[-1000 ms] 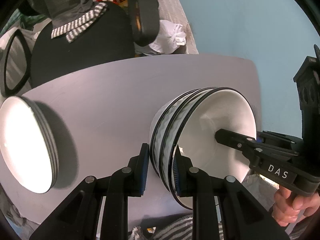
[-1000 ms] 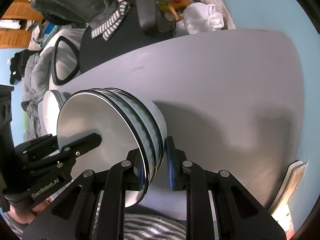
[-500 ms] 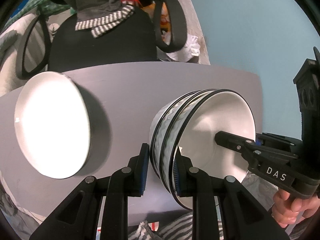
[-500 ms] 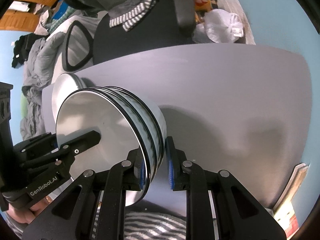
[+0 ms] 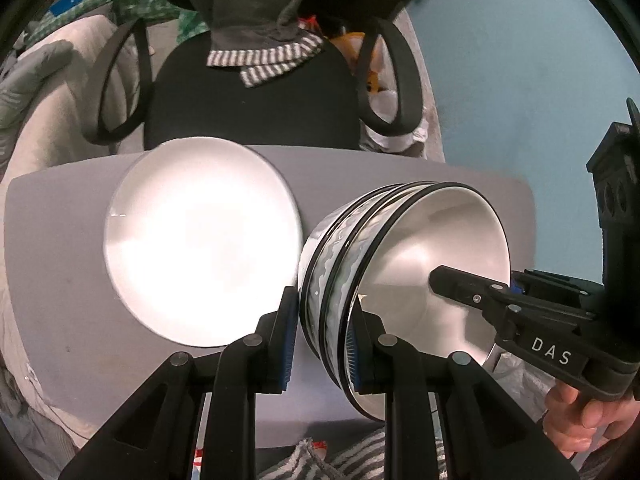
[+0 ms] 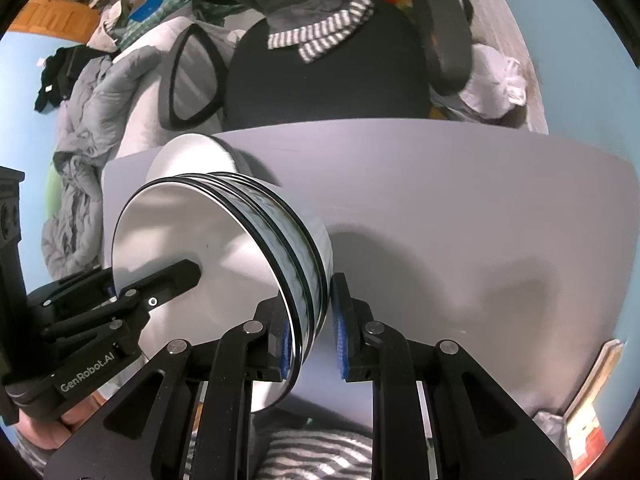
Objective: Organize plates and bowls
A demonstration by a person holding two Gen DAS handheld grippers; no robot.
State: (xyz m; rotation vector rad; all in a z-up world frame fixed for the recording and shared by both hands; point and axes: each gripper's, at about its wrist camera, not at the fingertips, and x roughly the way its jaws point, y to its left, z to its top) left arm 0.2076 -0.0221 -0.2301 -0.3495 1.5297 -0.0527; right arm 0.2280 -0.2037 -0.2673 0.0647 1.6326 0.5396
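A stack of three white bowls with black rims (image 5: 404,264) is held above the grey table (image 5: 60,300) by both grippers. My left gripper (image 5: 322,344) is shut on the stack's left rim. My right gripper (image 6: 310,340) is shut on its opposite rim, also seen in the right wrist view (image 6: 208,256). A stack of white plates (image 5: 200,240) lies on the table just left of the bowls; it shows behind them in the right wrist view (image 6: 188,156).
A black office chair (image 5: 252,96) draped with a grey garment stands behind the table's far edge. Grey bedding (image 6: 84,128) is piled at the left. A blue wall (image 5: 520,80) is at the right. Books (image 6: 592,392) lie beyond the table's right corner.
Both grippers carried the bowl stack leftward toward the plates, which now sit close beside the bowls. The grip on the bowls is unchanged.
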